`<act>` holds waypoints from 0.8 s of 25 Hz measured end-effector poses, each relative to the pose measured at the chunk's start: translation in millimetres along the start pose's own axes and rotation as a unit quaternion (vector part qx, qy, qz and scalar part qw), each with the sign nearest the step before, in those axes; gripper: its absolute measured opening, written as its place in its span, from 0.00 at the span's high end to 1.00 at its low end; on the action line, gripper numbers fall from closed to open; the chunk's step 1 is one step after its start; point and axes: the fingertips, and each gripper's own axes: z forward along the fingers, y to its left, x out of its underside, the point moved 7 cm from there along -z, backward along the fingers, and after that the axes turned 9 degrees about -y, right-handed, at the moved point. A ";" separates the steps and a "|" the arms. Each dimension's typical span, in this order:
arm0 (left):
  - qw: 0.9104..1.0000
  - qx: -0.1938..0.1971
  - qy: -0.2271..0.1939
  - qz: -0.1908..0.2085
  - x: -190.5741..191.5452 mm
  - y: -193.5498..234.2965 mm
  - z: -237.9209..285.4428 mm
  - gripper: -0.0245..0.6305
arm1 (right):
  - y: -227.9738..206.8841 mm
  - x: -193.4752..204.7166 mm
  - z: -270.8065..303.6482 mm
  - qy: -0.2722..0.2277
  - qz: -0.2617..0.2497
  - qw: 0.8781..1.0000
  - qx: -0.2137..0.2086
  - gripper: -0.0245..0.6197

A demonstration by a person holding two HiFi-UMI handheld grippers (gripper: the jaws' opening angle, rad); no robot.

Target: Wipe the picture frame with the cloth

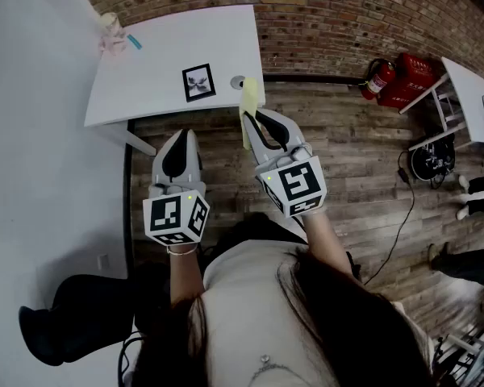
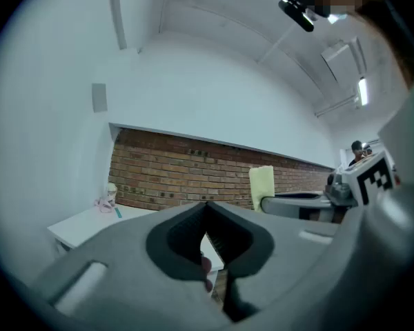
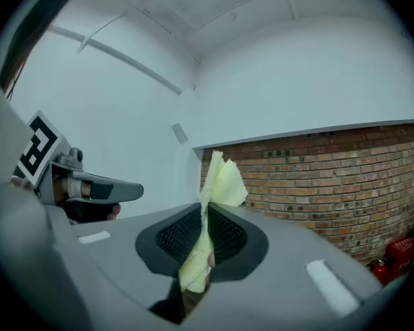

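Observation:
A small black picture frame lies flat on the white table, near its front edge. My right gripper is shut on a pale yellow cloth, which sticks up past the jaw tips and hangs down behind them. It hovers just off the table's front right corner, to the right of the frame. My left gripper is shut and holds nothing; it hangs over the wooden floor, short of the table. In the left gripper view the jaws meet, and the cloth shows to the right.
A pink-and-white object and a teal strip lie at the table's far left corner. A round hole sits beside the frame. A red fire extinguisher and red box stand by the brick wall; another white table is at right.

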 end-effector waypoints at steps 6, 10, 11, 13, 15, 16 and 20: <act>1.000 -0.003 0.001 -0.001 2.5 -4.2 9.5 0.96 | -11.0 4.7 2.7 0.003 0.001 1.000 -0.001 0.91; 1.000 -0.007 0.006 -0.003 6.3 -6.4 18.2 0.96 | -18.9 6.7 6.9 -0.004 0.008 1.000 -0.009 0.91; 1.000 -0.008 0.007 -0.004 7.3 -6.8 20.8 0.96 | -21.3 7.1 8.7 -0.005 0.009 1.000 -0.011 0.91; 1.000 -0.011 0.010 -0.006 9.4 -7.6 25.6 0.96 | -26.4 8.6 12.3 -0.006 0.011 1.000 -0.014 0.91; 1.000 -0.015 0.013 -0.006 11.7 -8.5 30.2 0.96 | -32.2 10.8 15.8 -0.007 0.013 1.000 -0.017 0.91; 1.000 -0.017 0.014 -0.005 12.9 -9.0 32.4 0.96 | -35.4 12.1 17.8 -0.007 0.014 1.000 -0.018 0.91; 0.999 -0.027 0.021 -0.009 17.2 -4.7 37.7 0.96 | -44.4 19.4 28.4 0.000 0.018 1.000 -0.018 0.91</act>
